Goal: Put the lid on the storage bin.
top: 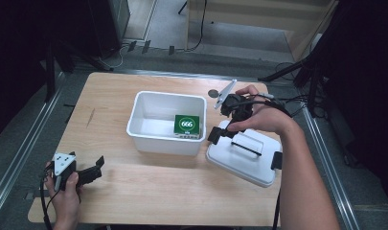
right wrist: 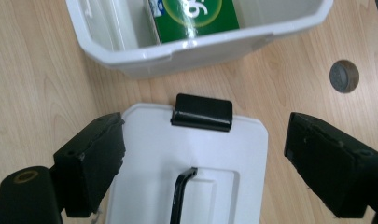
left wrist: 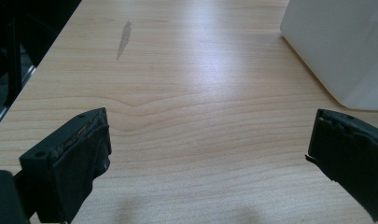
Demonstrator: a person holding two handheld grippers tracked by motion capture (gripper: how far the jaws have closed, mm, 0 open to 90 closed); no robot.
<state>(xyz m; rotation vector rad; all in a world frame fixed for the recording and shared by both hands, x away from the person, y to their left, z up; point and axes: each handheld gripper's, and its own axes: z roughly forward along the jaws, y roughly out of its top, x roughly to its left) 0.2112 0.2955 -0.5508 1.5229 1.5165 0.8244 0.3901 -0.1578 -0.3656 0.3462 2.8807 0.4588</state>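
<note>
My right gripper (top: 223,128) hovers, jaws apart, over the white lid (top: 244,158) lying on the table (top: 134,191) beside the bin (top: 165,141), while my left gripper (top: 88,173) rests open near the table's front corner.

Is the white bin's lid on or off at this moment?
Off. The lid lies flat on the table right of the open bin, under the open right gripper.
</note>
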